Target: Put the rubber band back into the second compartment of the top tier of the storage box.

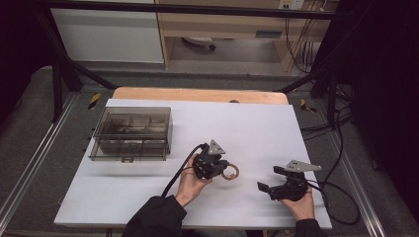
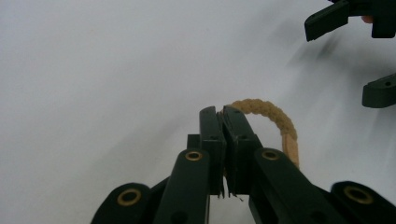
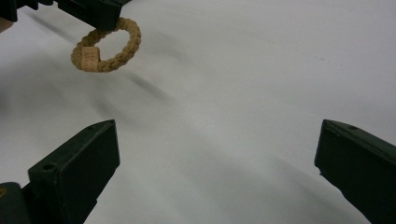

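Held tight in the left gripper (image 2: pixel 223 114) is a tan braided rope ring (image 3: pixel 106 45) (lifted off the white table (image 1: pixel 257 123)); the right gripper (image 3: pixel 217 168) is spread wide, nothing held.

The white table top (image 1: pixel 247 128) lies bare across its middle and far right, so a hand could pass freely there. The smoky plastic box (image 1: pixel 131 133) blocks the far left part. Near the front, the left gripper (image 1: pixel 221 169) holding the braided ring (image 1: pixel 230 172) and the right gripper (image 1: pixel 271 178), jaws spread, stand apart with a bare gap between them.
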Available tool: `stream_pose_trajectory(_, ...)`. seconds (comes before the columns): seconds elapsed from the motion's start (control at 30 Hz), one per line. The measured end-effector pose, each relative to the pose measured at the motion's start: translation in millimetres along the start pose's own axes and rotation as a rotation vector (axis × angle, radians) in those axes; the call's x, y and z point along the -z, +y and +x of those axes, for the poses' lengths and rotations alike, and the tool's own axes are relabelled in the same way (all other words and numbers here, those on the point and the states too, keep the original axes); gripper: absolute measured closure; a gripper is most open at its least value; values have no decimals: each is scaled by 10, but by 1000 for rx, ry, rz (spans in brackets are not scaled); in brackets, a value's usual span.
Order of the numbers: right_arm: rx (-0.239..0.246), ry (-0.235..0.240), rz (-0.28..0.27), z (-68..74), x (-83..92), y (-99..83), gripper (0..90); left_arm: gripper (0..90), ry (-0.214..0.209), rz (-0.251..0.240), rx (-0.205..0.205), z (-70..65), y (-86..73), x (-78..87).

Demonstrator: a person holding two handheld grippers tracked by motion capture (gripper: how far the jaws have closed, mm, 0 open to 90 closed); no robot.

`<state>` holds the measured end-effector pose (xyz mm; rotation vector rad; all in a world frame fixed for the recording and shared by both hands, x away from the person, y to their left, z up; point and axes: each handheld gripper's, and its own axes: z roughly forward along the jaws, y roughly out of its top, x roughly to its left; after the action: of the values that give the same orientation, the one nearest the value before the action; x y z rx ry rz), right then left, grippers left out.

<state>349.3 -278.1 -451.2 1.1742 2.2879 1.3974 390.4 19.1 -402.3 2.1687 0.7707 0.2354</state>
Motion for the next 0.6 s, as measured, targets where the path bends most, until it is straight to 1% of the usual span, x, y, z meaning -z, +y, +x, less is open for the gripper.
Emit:
stream_pose_trajectory(0.13, 0, 0, 1, 0, -1, 0, 7, 869, 9, -8, 0, 26, -17, 83)
stream_pose_trajectory(0.47, -1, -1, 2, 1, -2, 0, 7, 869, 23, -17, 18, 137, -68, 270)
stream_pose_trajectory(0.6, 1, -2, 2, 1, -3, -1, 7, 869, 31, -18, 16, 175, -84, 335)
